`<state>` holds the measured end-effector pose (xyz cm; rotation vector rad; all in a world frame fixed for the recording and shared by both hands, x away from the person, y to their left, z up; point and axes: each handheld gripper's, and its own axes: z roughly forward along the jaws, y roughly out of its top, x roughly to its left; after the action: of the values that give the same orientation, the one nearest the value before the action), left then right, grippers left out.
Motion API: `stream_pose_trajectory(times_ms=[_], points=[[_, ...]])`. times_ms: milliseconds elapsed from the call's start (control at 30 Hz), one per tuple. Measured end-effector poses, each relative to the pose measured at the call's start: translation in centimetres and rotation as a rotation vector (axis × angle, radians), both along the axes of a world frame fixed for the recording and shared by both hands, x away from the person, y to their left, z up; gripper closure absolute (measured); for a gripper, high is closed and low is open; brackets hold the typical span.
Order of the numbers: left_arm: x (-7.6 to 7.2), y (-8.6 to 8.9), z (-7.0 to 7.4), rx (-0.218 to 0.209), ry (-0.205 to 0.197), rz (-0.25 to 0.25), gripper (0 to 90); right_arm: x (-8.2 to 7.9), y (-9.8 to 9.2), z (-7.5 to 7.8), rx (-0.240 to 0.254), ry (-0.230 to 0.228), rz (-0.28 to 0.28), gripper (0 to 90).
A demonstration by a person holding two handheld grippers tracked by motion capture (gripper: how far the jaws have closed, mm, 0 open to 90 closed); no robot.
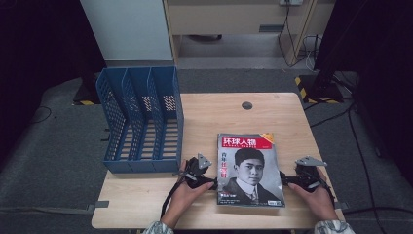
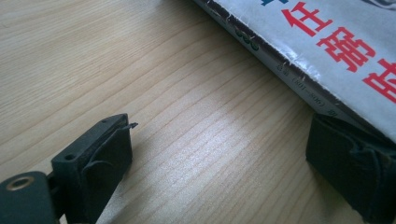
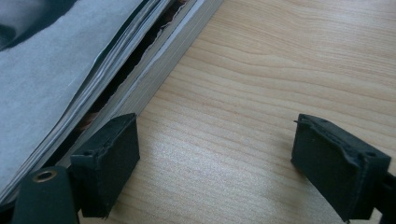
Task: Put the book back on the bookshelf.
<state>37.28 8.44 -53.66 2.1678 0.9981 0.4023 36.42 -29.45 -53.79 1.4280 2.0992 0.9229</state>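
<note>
The left gripper [image 1: 212,182] rests low on the light wooden desk [image 1: 146,204] at the spine side of a glossy magazine with a red title band and a black-and-white portrait on its cover [image 1: 250,170]. In the left gripper view its jaws stand wide: one sits on bare wood, the other lies against, and partly under, the magazine's [image 2: 336,51] worn spine edge, with nothing pinched between them. The right gripper [image 1: 286,180] is at the opposite, page-edge side, jaws also wide apart. In the right gripper view one jaw is just beside the fanned page edges of the magazine [image 3: 70,60], where the cover and upper pages lift slightly, and the other stands well apart on the desk.

The magazine lies flat, cover up, near the front edge of the desk, right of centre. Its spine is frayed white, with small print along it.

Farther back on the left stands a blue plastic three-slot file rack [image 1: 141,119].
</note>
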Motion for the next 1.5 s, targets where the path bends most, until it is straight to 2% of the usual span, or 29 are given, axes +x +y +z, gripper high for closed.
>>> stream_pose_trajectory(times_ms=[200, 300, 500, 533, 567, 600, 633, 667, 700, 733, 767, 800, 833, 933, 967, 1000, 1033, 1067, 1100, 1133, 1167, 1200, 1267, 1300, 1367, 1433, 1500], points=[[0.1, 0.1, 0.3, 0.001, 0.018, 0.023, 9.3, 0.0, 0.0, 0.0, -0.001, -0.001, -0.001, 15.2], [0.1, 0.4, 0.6, -0.023, 0.036, 0.057, 10.0, 0.0, 0.0, 0.0, -0.002, -0.001, 0.003, 15.2], [-0.1, 0.9, 1.5, -0.036, 0.012, 0.091, 14.8, 0.1, -0.3, 0.2, -0.006, 0.002, -0.006, 20.1], [-0.3, 1.2, 2.3, -0.078, -0.008, 0.099, 16.1, 0.1, -0.4, 0.6, 0.001, -0.021, -0.023, 24.2], [-0.3, 1.2, 2.3, -0.078, -0.008, 0.099, 17.6, 0.1, -0.4, 0.6, 0.001, -0.021, -0.023, 24.2], [-0.6, 1.3, 3.2, -0.119, -0.040, 0.099, 18.2, -0.1, -0.6, 1.2, 0.010, -0.047, -0.044, 30.8], [-0.6, 1.3, 3.2, -0.119, -0.040, 0.099, 18.5, -0.1, -0.6, 1.5, 0.019, -0.065, -0.048, 35.1], [-0.8, 1.2, 4.2, -0.138, -0.066, 0.086, 19.3, -0.2, -0.7, 1.8, 0.030, -0.079, -0.043, 40.3], [-0.8, 1.1, 4.6, -0.145, -0.072, 0.072, 20.3, -0.3, -0.7, 2.1, 0.038, -0.090, -0.041, 45.6], [-0.8, 0.8, 5.0, -0.144, -0.076, 0.058, 21.3, -0.4, -0.7, 2.4, 0.037, -0.108, -0.034, 49.3], [-0.8, 0.8, 5.0, -0.144, -0.076, 0.058, 21.9, -0.4, -0.7, 2.4, 0.037, -0.108, -0.034, 49.3], [-0.5, 0.3, 5.6, -0.144, -0.073, 0.040, 22.9, -0.5, -0.4, 2.9, 0.025, -0.137, -0.010, 56.4], [-0.5, 0.3, 5.6, -0.144, -0.073, 0.040, 23.7, -0.5, -0.4, 2.9, 0.025, -0.137, -0.010, 56.4], [0.5, -0.5, 6.5, -0.107, -0.066, 0.014, 23.9, -0.6, 0.5, 4.0, 0.056, -0.177, 0.026, 61.3], [0.8, -0.6, 6.7, -0.095, -0.059, 0.010, 24.3, -0.6, 0.9, 4.3, 0.070, -0.193, 0.035, 61.2], [1.8, -0.9, 7.1, -0.081, -0.041, 0.010, 26.1, -0.6, 1.5, 4.7, 0.090, -0.205, 0.053, 59.6], [1.8, -0.9, 7.1, -0.081, -0.041, 0.010, 28.4, -0.6, 1.5, 4.7, 0.090, -0.205, 0.053, 59.6], [3.0, -1.0, 7.2, -0.082, -0.018, 0.008, 32.1, -0.4, 2.2, 4.8, 0.110, -0.198, 0.102, 54.7], [3.0, -1.0, 7.2, -0.082, -0.018, 0.008, 33.8, -0.4, 2.2, 4.8, 0.110, -0.198, 0.102, 54.7], [4.1, -1.1, 7.1, -0.100, 0.019, 0.020, 35.1, 0.1, 2.9, 4.6, 0.110, -0.187, 0.130, 51.4], [4.1, -1.1, 7.1, -0.100, 0.019, 0.020, 36.6, 0.1, 2.9, 4.6, 0.110, -0.187, 0.130, 51.4], [4.5, -1.2, 6.9, -0.118, 0.040, 0.024, 36.6, 0.4, 3.2, 4.5, 0.117, -0.174, 0.140, 49.0], [5.2, -1.4, 6.2, -0.121, 0.075, 0.034, 36.3, 1.6, 3.9, 4.1, 0.125, -0.147, 0.159, 39.7], [5.2, -1.4, 6.2, -0.121, 0.075, 0.034, 35.7, 1.6, 3.9, 4.1, 0.125, -0.147, 0.159, 39.7], [5.7, -1.5, 5.3, -0.134, 0.109, 0.049, 33.7, 2.3, 4.5, 3.6, 0.130, -0.111, 0.164, 32.1], [5.8, -1.5, 5.0, -0.141, 0.116, 0.062, 33.9, 2.2, 4.6, 3.3, 0.106, -0.100, 0.167, 31.7], [6.1, -1.5, 4.7, -0.156, 0.126, 0.070, 34.1, 2.3, 4.5, 3.3, 0.110, -0.102, 0.168, 32.4]])
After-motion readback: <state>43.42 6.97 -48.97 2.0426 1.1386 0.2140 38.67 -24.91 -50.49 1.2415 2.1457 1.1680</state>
